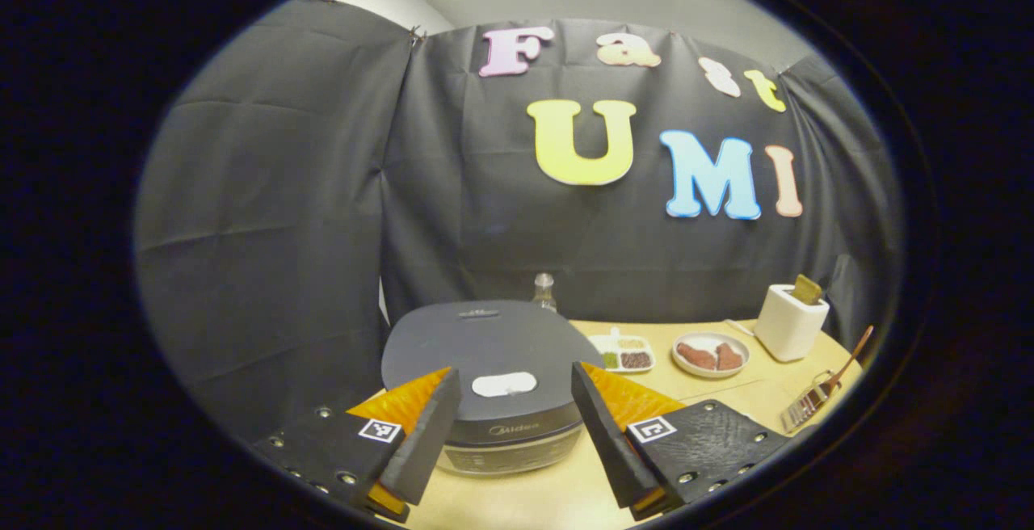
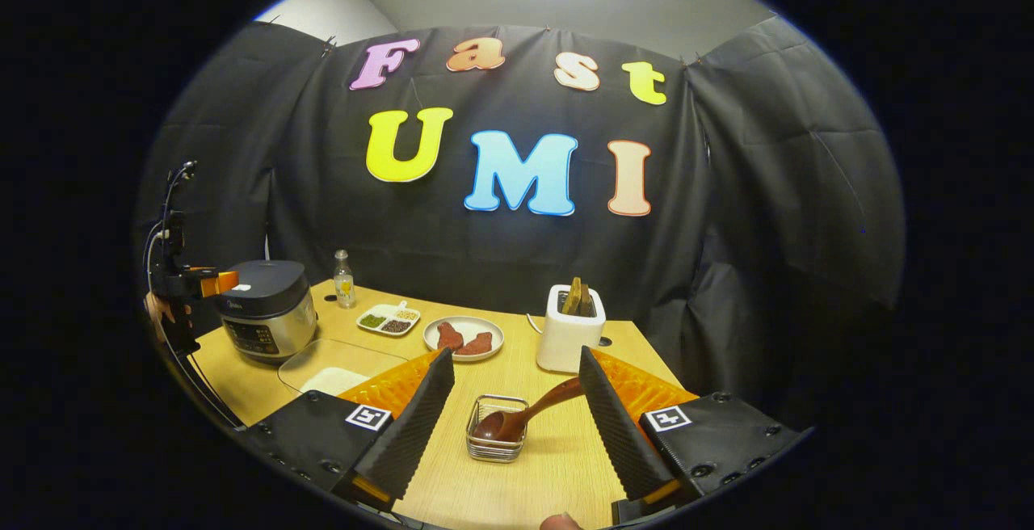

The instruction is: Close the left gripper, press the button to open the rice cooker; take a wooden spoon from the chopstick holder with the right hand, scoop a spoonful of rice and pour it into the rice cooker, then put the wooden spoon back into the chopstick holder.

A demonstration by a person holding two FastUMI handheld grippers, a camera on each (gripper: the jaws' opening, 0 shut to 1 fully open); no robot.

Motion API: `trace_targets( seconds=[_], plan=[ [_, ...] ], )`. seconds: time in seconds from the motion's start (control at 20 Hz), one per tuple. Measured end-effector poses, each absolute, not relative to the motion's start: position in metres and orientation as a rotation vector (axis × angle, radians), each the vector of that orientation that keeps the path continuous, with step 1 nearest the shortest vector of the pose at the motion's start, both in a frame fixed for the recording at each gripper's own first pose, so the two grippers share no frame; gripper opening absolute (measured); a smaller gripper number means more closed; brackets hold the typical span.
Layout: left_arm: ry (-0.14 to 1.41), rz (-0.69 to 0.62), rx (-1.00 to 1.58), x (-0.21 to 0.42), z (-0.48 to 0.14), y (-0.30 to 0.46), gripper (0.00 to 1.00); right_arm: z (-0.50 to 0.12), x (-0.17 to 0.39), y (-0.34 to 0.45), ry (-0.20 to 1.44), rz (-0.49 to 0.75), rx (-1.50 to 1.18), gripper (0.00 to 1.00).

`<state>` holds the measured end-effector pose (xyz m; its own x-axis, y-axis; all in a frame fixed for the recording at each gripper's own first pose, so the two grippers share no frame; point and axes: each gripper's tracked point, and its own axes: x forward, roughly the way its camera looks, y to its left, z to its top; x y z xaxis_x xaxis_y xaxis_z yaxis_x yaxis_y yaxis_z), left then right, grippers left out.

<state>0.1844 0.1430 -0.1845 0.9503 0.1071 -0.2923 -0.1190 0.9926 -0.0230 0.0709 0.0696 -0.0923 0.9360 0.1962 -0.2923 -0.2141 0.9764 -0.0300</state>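
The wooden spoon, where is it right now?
In the right gripper view the wooden spoon rests in the wire chopstick holder on the table, between the open right claw, before the toaster.

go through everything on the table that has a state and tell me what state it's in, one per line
rice cooker: lid shut
left tongs: open, empty
right tongs: open, empty
wooden spoon: resting in the chopstick holder, ungrasped
toaster: toast sticking up from the slots
bottle: upright

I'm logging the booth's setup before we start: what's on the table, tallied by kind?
Appliances: 2, rice cooker and toaster
Dishes: 3, glass bowl, divided tray, plate
Bottle: 1
Wire holder: 1
Wooden spoon: 1
Total: 8
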Motion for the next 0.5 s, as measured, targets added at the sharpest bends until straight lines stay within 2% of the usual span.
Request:
trace_targets(
  seconds=[0.5],
  plan=[
    [0.101, 0.07, -0.024, 0.103, -0.064, 0.115, 0.84, -0.056, 0.068, 0.069, 0.189, 0.23, -0.042, 0.97]
  ],
)
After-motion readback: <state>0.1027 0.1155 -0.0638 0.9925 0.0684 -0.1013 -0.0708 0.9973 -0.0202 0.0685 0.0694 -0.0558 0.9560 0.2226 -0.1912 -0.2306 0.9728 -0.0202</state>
